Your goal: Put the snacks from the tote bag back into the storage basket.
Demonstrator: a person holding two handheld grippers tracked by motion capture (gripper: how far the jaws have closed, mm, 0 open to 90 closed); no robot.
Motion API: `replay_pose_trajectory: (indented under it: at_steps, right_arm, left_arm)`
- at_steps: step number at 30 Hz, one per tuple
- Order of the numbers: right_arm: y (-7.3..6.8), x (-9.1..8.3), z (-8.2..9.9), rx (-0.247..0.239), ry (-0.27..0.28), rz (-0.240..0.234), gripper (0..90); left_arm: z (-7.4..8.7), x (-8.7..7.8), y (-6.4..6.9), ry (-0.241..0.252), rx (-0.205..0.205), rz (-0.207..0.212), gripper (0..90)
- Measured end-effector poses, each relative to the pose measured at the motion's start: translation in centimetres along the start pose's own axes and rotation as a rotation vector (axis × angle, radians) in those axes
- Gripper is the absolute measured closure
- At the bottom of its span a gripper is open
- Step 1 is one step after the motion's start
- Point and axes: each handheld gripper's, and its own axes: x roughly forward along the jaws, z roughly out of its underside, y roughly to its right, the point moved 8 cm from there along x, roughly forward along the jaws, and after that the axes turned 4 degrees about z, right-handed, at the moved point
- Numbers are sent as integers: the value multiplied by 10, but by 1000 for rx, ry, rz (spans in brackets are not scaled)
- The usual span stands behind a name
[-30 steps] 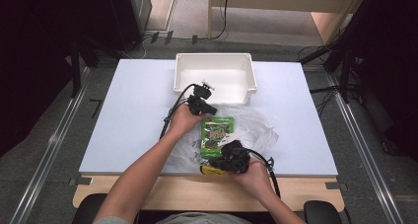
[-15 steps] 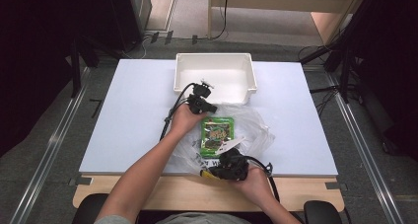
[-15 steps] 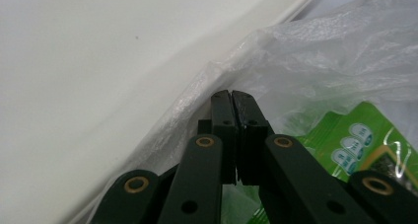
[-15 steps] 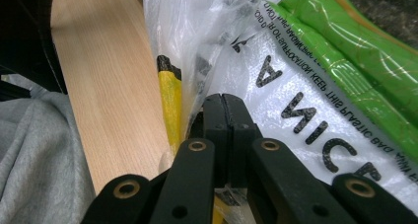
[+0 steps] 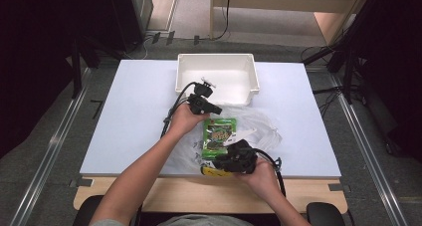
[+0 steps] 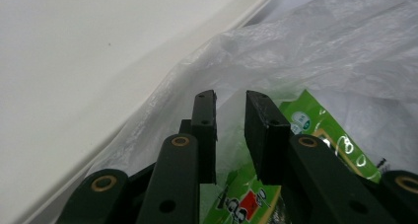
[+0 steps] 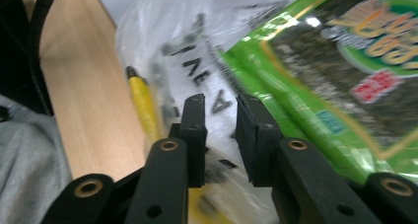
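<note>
A clear plastic bag point(image 5: 259, 126) lies crumpled on the white table point(image 5: 134, 116), with a green snack packet point(image 5: 218, 132) in it. My left gripper point(image 5: 215, 109) is at the packet's far end, just in front of the white bin. Its jaws stand a narrow gap apart, with bag film point(image 6: 230, 120) pinched between them above the packet point(image 6: 315, 120). My right gripper point(image 5: 223, 162) is at the packet's near end by the table's front edge. Its jaws are nearly shut on printed bag film point(image 7: 220, 135), with the packet point(image 7: 345, 71) to their right and a yellow pen-like thing point(image 7: 143, 105) to their left.
A white plastic bin point(image 5: 217, 77) stands at the back middle of the table, close behind my left gripper. The wooden front ledge point(image 5: 149, 196) runs along the near edge. Both gripper cables trail over the table by the forearms.
My right gripper dipped toward the front edge and came back to the packet's near end. The left gripper, bag and packet have hardly moved.
</note>
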Motion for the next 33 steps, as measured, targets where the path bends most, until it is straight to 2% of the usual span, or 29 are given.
replay_pose_trajectory:
  at_steps: [5, 9, 13, 19, 25, 33]
  right_arm:
    - [8, -6, -7, 7, 19, 13, 673]
    - [12, -12, -13, 19, 19, 25, 617]
    - [19, -16, -18, 31, 27, 34, 565]
    - [30, -23, -28, 35, 42, 48, 531]
    - [46, -33, -40, 45, 76, 59, 483]
    - [63, -31, -47, 120, 97, 34, 428]
  left_arm:
    - [-2, -12, 8, 14, -9, 46, 651]
    - [0, -19, 13, 0, -17, 82, 558]
    - [2, -23, 15, 5, -17, 78, 486]
    - [9, -31, 16, -1, 0, 74, 467]
    - [16, -39, 17, 15, 4, 93, 416]
    - [28, -47, 21, 29, 13, 103, 379]
